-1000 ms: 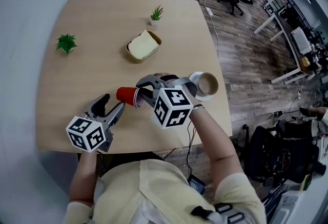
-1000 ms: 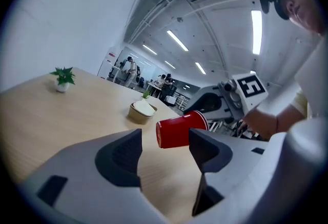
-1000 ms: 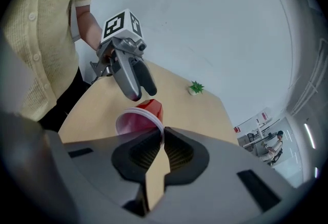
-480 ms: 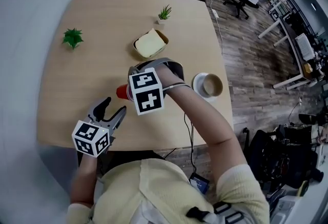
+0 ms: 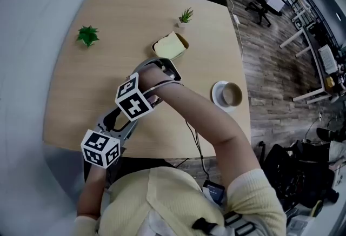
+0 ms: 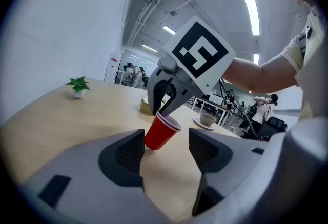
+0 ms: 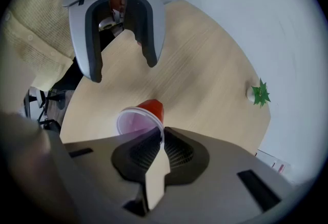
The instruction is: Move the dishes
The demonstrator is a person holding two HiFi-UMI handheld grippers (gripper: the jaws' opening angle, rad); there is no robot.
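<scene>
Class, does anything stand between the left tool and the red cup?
Nothing visible: only bare table lies between the open left tool and the red cup, held at its rim by the right tool.

The head view is being taken from above, looking steeply down on the worktop [image 5: 81,83]. The left gripper view is being taken low, facing nearly level across the worktop toward the right gripper [image 6: 162,113] and cup [image 6: 160,136]. The right gripper view is being aimed steeply down, very near the cup, facing the left gripper [image 7: 124,68]. Cup and plant [image 6: 78,84] are being shared by both gripper views.
</scene>
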